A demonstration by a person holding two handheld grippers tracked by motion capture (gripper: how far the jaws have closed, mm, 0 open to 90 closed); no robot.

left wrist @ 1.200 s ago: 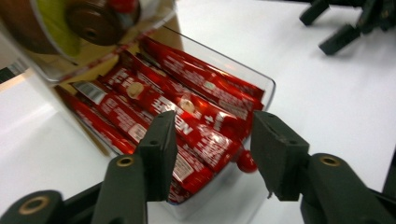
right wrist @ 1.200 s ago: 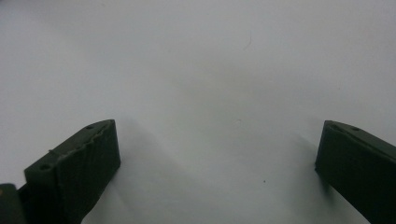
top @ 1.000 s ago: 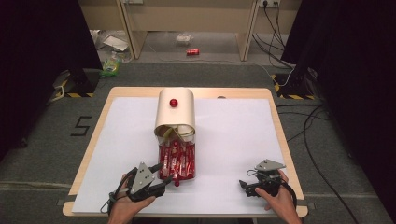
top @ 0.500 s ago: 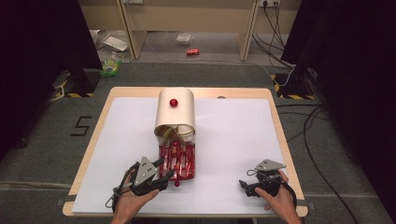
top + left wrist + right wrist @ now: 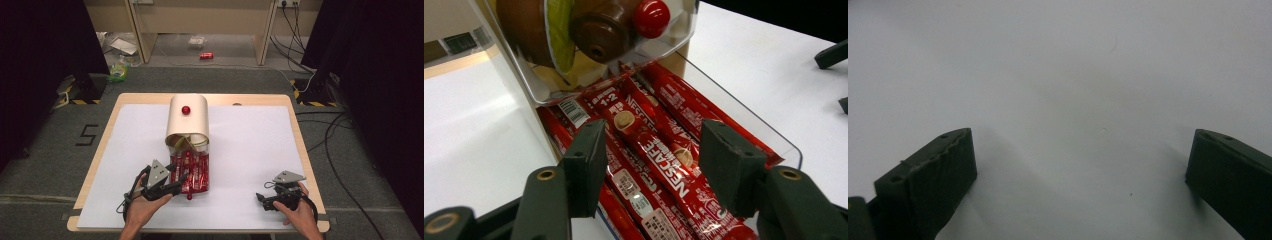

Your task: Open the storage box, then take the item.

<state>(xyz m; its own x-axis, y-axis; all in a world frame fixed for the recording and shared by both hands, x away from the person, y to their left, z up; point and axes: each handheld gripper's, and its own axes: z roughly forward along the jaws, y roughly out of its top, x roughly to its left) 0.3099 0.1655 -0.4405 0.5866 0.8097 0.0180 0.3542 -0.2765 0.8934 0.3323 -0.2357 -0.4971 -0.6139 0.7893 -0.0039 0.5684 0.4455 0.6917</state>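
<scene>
While the left gripper [image 5: 181,184] hovers at the near end of the clear drawer [image 5: 744,120], its jaws stand about half open with nothing clamped; in the left gripper view the two black pads [image 5: 586,165] sit just above the red Nescafe sachets [image 5: 659,165], one sachet lined up in the gap between them, and whether a pad touches a sachet cannot be told. Sachets lie side by side, lengthwise, in the drawer pulled out from under the beige dispenser [image 5: 187,119] toward the person. Dispenser has a red knob [image 5: 186,110] on top in the high view; its transparent front holds brown coffee capsules [image 5: 596,30] just above the sachets' far ends. Right gripper [image 5: 266,200] rests low on the white table cover [image 5: 250,145] near the right front corner, well apart from the drawer, jaws wide and empty, only bare white surface between them. On the floor beyond the table lie a red can [image 5: 206,55] and some plastic wrappers [image 5: 196,41]. Cables [image 5: 330,135] trail along the right side.
</scene>
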